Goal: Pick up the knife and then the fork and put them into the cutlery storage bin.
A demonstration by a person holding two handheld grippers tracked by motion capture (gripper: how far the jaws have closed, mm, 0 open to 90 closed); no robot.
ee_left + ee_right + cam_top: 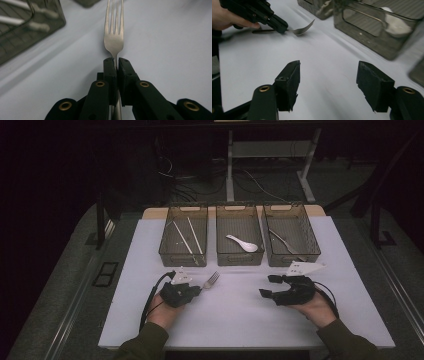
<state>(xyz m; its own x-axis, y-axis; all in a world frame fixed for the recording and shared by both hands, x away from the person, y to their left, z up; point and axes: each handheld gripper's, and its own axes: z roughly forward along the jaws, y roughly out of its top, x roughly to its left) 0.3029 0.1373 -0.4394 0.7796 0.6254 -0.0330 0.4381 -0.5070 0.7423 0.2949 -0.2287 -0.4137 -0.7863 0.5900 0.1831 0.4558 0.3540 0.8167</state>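
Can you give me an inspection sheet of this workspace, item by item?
Surface: white table top, bare between the hands.
Job's things: fork, handle clamped, tines pointing toward the bins.
Clutter: left bin holds chopsticks; middle bin holds a white spoon; right bin holds a metal utensil.
Grippers: left gripper shut on the fork; right gripper open, nothing between its jaws.
Cables: one trails from each gripper; more on the floor behind.
Surroundings: dark room, desk legs beyond the table.

No legible text, label, brand, number or sign appeared on any object in the three views.
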